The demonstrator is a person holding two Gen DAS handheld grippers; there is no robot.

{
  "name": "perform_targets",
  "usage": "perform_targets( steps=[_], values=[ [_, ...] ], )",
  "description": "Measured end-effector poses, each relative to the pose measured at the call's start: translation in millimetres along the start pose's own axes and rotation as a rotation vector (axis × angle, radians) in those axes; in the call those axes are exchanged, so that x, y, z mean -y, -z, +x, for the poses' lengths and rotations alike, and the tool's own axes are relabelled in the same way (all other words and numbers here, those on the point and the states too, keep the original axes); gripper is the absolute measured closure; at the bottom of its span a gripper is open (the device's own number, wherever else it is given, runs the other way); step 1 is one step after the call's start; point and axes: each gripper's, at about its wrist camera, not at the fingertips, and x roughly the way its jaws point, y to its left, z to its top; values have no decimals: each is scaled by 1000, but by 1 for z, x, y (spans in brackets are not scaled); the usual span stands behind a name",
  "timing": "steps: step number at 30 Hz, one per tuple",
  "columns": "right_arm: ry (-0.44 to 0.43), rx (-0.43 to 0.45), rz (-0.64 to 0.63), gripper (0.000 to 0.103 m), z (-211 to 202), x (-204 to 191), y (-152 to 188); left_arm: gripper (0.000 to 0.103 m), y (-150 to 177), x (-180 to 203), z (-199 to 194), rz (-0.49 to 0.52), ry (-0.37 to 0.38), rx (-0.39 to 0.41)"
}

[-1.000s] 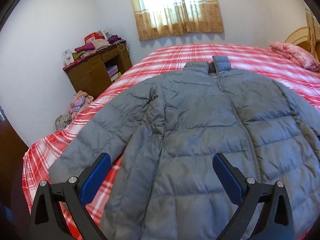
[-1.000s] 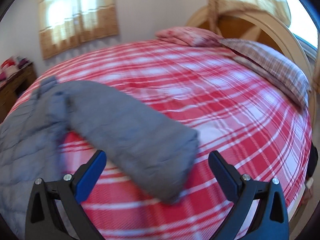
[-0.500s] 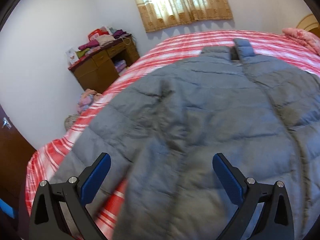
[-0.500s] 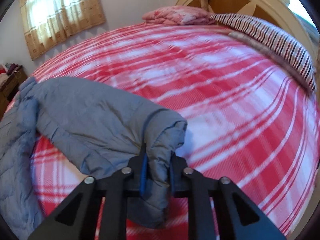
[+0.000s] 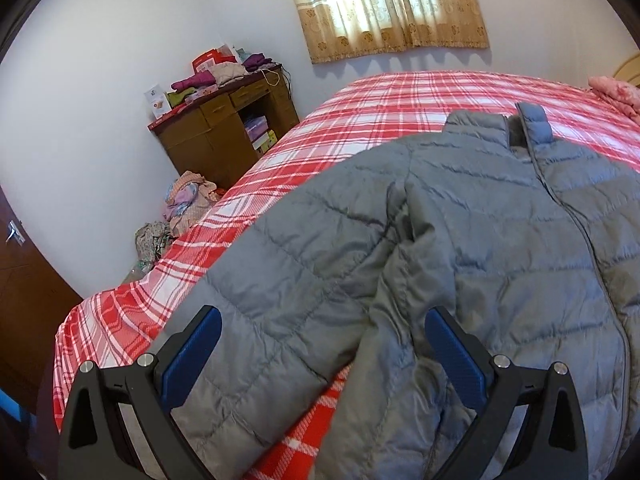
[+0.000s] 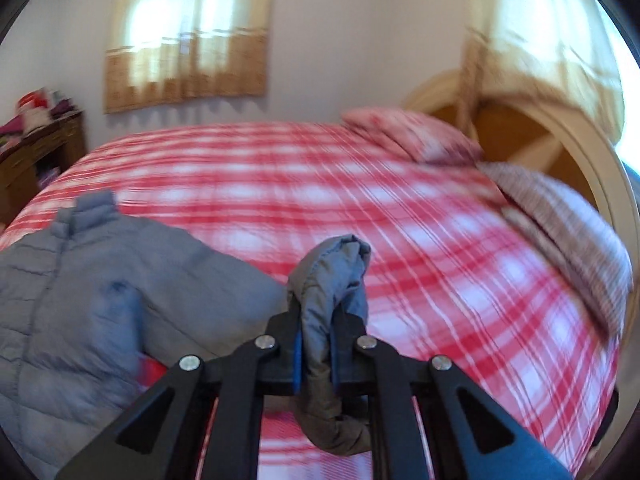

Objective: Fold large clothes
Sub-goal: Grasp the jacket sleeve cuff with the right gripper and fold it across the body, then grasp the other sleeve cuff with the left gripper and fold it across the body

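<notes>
Around you, the bed [image 5: 400,104] in its red-and-white plaid cover is filling most of both views, with white walls behind and a curtained window [image 5: 392,4] glowing above the far side. A wooden dresser [image 5: 224,136] is standing against the wall, piled with folded clothes and boxes, and a heap of laundry [image 5: 184,204] is lying on the floor between it and the bed. A pink pillow [image 6: 416,136] and a striped pillow [image 6: 568,216] are resting by the arched headboard [image 6: 560,136].

The grey puffer jacket [image 5: 500,248] is lying spread out, front up and zipped, its collar pointing toward the window. Its near sleeve [image 5: 272,312] is running down between the fingers of your left gripper [image 5: 320,352], which is hovering just above it.

You are holding those left jaws wide apart, the blue pads [image 5: 192,356] pressing on nothing. Your right gripper [image 6: 316,348] is closing on the cuff of the other sleeve [image 6: 332,276]: the fabric is bunched between the pads, poking out above the fingertips and drooping in a loop below them, and the cuff is hanging clear of the bed. The right view is blurred.
</notes>
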Motion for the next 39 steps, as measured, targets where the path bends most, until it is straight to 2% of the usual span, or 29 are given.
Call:
perform_targets(
  steps=[7, 14, 17, 20, 21, 22, 27, 31, 34, 37, 39],
  values=[
    [-107, 36, -173, 92, -1, -105, -10, 1, -5, -5, 0, 2, -6, 33],
    [-162, 3, -298, 92, 27, -193, 18, 1, 0, -19, 9, -44, -9, 13],
    [-184, -28, -321, 91, 38, -216, 32, 1, 5, -23, 12, -48, -4, -6],
    [-235, -63, -336, 74, 36, -229, 43, 1, 8, -27, 9, -43, -17, -6],
    [-273, -77, -340, 52, 31, -233, 46, 1, 8, -28, 7, -42, -23, -4],
    [-321, -82, -338, 41, 25, -233, 48, 1, 8, -29, 4, -43, -30, 0],
    [-380, -18, -372, 39, -22, -217, 55, 1, -2, -32, -13, -65, -67, 23],
    [-395, 50, -318, 35, -56, -182, 56, 1, -14, -17, -33, -76, -36, 57],
    [-339, 92, -245, 25, -62, -146, 56, 1, -24, 7, -49, -60, 11, 86],
    [-186, 81, -198, 25, -42, -110, 61, 1, -34, 44, -60, -42, 87, 90],
    [-138, 47, -154, 25, -27, -89, 63, 1, -39, 77, -67, -13, 144, 88]
  ],
)
